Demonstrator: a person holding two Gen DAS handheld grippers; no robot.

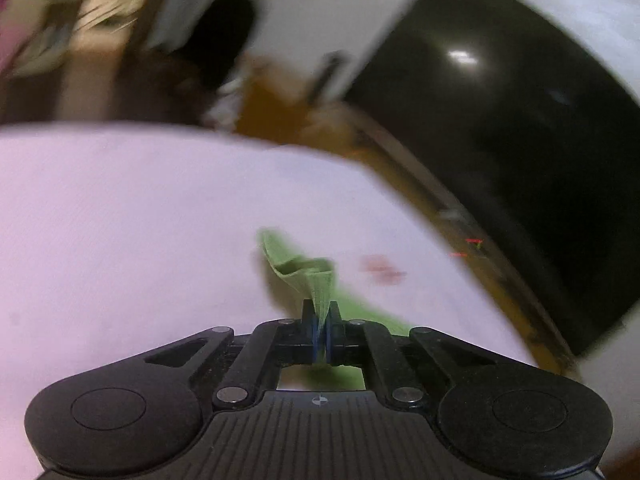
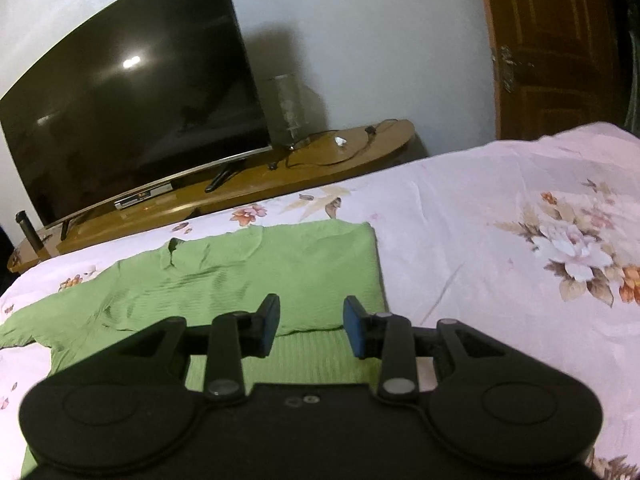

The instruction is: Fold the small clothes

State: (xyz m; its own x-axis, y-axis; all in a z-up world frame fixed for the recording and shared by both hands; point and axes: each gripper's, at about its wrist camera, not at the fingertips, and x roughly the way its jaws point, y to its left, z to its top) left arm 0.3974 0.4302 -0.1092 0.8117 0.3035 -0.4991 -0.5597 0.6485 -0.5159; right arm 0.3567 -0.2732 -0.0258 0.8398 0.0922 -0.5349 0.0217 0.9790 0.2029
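Note:
A small green ribbed top lies on the floral bedsheet, its right side folded over. My right gripper hovers just above the lower part of the top, open, with nothing between its blue pads. In the blurred left wrist view my left gripper is shut on a pinched fold of the green top, which rises from the pale bedsheet and fans out beyond the fingertips.
A large dark television stands on a long wooden shelf beyond the bed, with cables and a clear jar beside it. A brown wooden door is at the right. The television also fills the right of the left wrist view.

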